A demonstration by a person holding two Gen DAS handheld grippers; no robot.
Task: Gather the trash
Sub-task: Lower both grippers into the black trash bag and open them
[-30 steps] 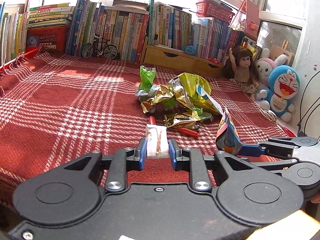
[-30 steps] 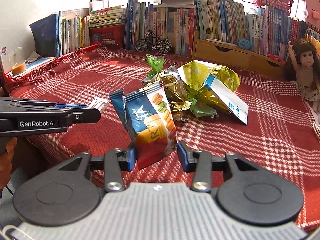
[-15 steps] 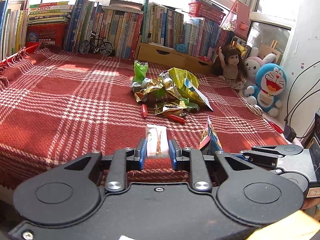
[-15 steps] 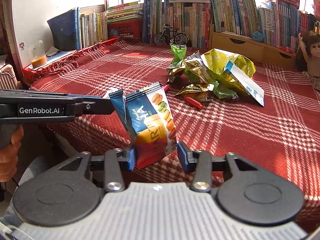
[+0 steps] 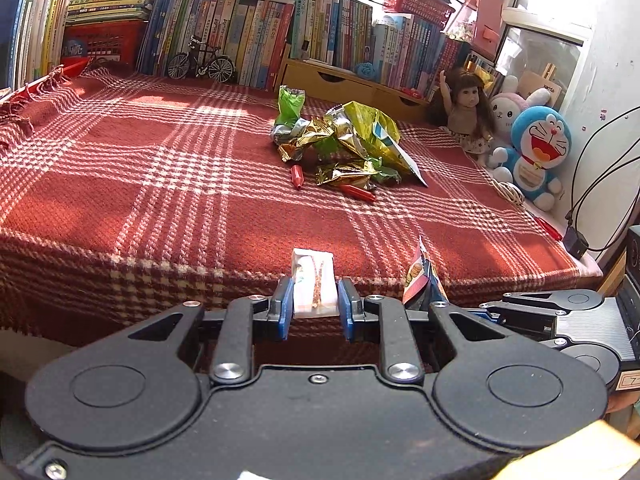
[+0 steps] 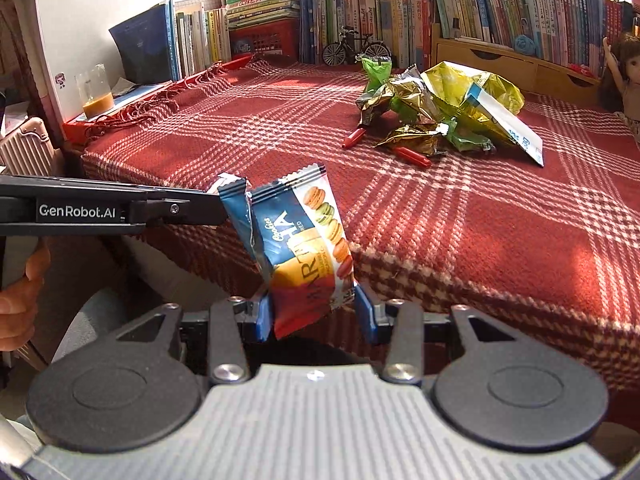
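- Both grippers have pulled back off the bed; a second ago they were over the blanket, now they hang out past its front edge.
- Left gripper [image 5: 313, 304]: blue pads pinch a small white wrapper [image 5: 313, 280] by its lower end, and the wrapper stands upright between them.
- Right gripper [image 6: 316, 312]: jaws pinch the bottom of a blue cookie packet [image 6: 298, 240]. The packet tilts up and to the left, and its torn top nearly reaches the tip of the left gripper.
- Neither piece has slipped during the retreat; both grips match the earlier views.
- Blanket [image 5: 160, 184]: red plaid, draped over the front edge of the bed.
- Remaining heap [image 5: 344, 144]: gold, green and yellow foil bags toward the far right part of the bed, unmoved. Two red sticks [image 5: 297, 175] lie just in front of it.
- Hand [image 6: 18, 292] grips the left tool's handle at the frame's left edge.
- No bin in either view, so I cannot tell where the drop goes.
- Judgement: this is the carry-off step, with two pieces lifted and the bulk still to fetch. More trips look needed.
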